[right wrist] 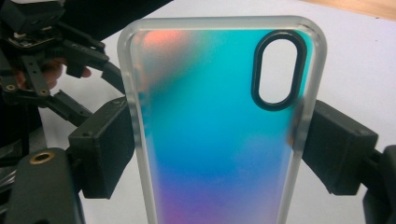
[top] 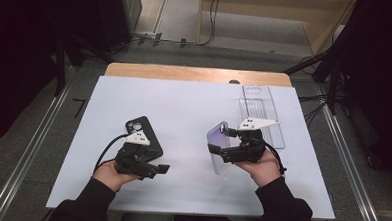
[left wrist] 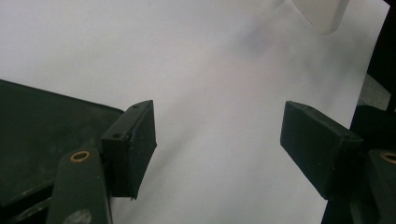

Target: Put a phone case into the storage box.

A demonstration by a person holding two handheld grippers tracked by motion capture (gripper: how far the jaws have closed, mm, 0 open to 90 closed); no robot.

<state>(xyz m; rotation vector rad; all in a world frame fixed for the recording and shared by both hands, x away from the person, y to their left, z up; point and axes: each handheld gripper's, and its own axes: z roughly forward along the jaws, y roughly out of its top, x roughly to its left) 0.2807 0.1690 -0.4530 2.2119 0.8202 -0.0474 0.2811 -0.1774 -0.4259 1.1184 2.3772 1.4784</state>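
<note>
The left tool (top: 154, 168) is hovering low over the counter (top: 184, 110) with its 2 jaws standing apart and nothing between them, just beside the black phone (top: 145, 136) that is lying camera-up on the white sheet. The right tool (right wrist: 215, 140) is clamping the iridescent case (right wrist: 215, 121) across its width, holding it upright. To do this well, the left jaws should be straddling the phone's long edges squarely, while the right is keeping the case steady. Farther back, a clear tray (top: 261, 111) is sitting.
</note>
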